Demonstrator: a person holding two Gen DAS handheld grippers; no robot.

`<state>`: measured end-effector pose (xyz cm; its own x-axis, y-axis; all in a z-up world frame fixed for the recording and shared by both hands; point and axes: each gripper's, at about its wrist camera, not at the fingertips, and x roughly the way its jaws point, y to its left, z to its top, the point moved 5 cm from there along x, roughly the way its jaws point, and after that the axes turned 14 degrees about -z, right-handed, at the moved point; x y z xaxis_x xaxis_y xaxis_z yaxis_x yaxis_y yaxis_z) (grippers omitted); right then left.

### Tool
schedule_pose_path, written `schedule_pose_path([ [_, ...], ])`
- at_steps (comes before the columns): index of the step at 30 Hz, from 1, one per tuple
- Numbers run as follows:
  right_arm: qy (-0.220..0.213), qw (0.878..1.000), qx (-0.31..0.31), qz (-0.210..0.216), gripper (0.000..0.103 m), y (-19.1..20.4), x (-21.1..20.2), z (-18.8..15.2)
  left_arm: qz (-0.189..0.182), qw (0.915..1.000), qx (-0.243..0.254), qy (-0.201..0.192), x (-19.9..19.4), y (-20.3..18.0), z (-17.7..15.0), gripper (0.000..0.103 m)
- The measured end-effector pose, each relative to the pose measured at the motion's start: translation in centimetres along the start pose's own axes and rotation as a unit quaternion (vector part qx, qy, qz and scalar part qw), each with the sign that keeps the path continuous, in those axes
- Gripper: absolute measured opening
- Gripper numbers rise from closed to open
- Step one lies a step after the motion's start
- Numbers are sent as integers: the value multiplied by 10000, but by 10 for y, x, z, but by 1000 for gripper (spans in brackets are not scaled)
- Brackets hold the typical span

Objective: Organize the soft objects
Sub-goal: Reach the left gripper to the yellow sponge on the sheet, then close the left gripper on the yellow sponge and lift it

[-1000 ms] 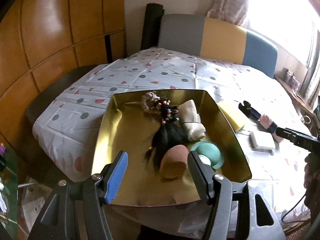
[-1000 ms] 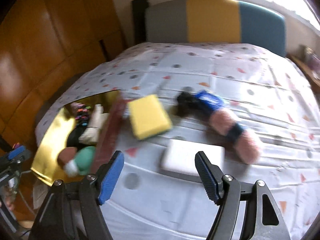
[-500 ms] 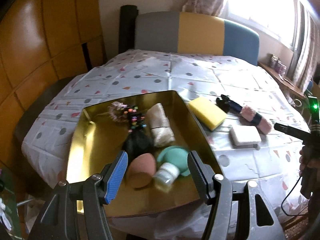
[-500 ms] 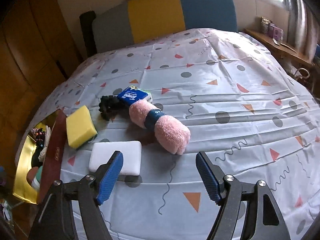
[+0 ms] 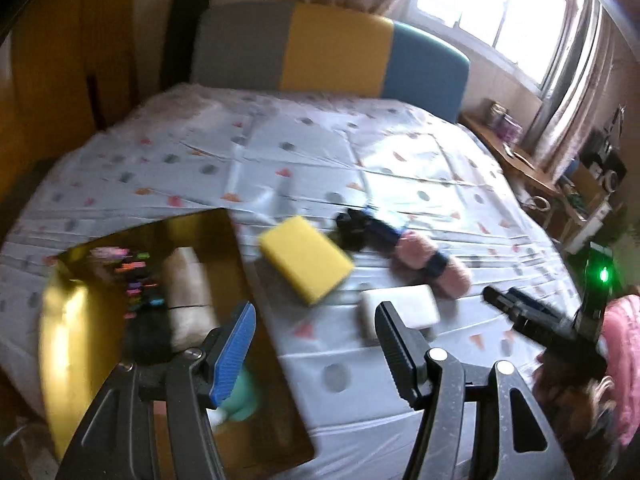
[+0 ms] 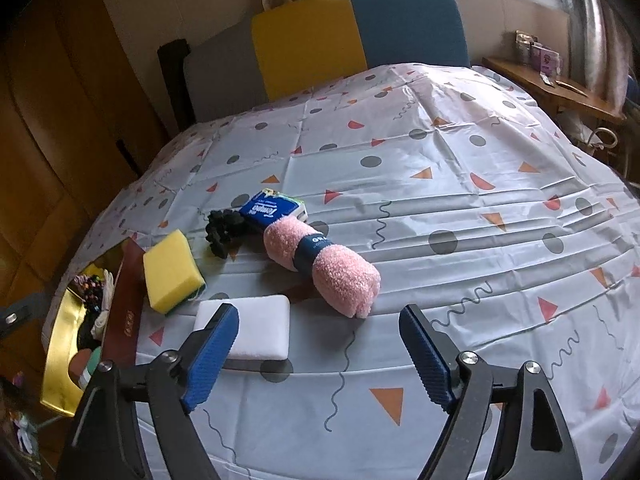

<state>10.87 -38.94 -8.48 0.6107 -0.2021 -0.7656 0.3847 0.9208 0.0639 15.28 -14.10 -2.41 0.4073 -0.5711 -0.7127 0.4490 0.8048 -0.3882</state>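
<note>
On the patterned sheet lie a yellow sponge (image 6: 170, 272), a white foam block (image 6: 252, 330), a pink rolled towel (image 6: 332, 270) with a navy band, a black scrunchie (image 6: 224, 230) and a blue tissue pack (image 6: 274, 208). My right gripper (image 6: 318, 314) hovers just short of the towel's near end; its jaws are opening with nothing between them. At the bed's left edge a gold tray (image 5: 64, 320) holds a beige cloth roll (image 5: 188, 284), beaded hair ties and a teal puff. My left gripper (image 5: 316, 312) is open and empty, over the tray's right rim, near the white block (image 5: 400, 308).
A grey, yellow and blue headboard (image 6: 352, 36) stands at the far end of the bed. Wooden panels (image 6: 60, 120) line the left side. A wooden shelf (image 6: 552, 88) with small items runs under the window on the right. A pink sleeve (image 5: 624, 360) holds the right gripper.
The left gripper's view has swung right, from over the tray to the loose items on the sheet. The right gripper's jaws have widened, and its view has settled on the pink towel.
</note>
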Motion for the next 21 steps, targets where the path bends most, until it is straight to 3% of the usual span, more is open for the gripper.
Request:
schedule_pose_path([
  [2, -18, 10000, 28, 27, 84, -1, -2, 1, -210, 9992, -248, 222, 23, -3, 9, 76],
  [5, -69, 9999, 80, 85, 85, -2, -5, 4, -344, 9951, -724, 584, 55, 0, 18, 82],
  [8, -100, 9996, 191, 160, 87, -6, -7, 6, -282, 9883, -1199, 898, 84, 7, 23, 88],
  [14, -74, 9983, 480, 317, 88, -15, -9, 11, -131, 9690, -2216, 1084, 119, 30, 30, 99],
  [21, -69, 9967, 644, 487, 89, -18, -12, 13, 258, 9629, -2385, 1234, 147, 46, 36, 100],
])
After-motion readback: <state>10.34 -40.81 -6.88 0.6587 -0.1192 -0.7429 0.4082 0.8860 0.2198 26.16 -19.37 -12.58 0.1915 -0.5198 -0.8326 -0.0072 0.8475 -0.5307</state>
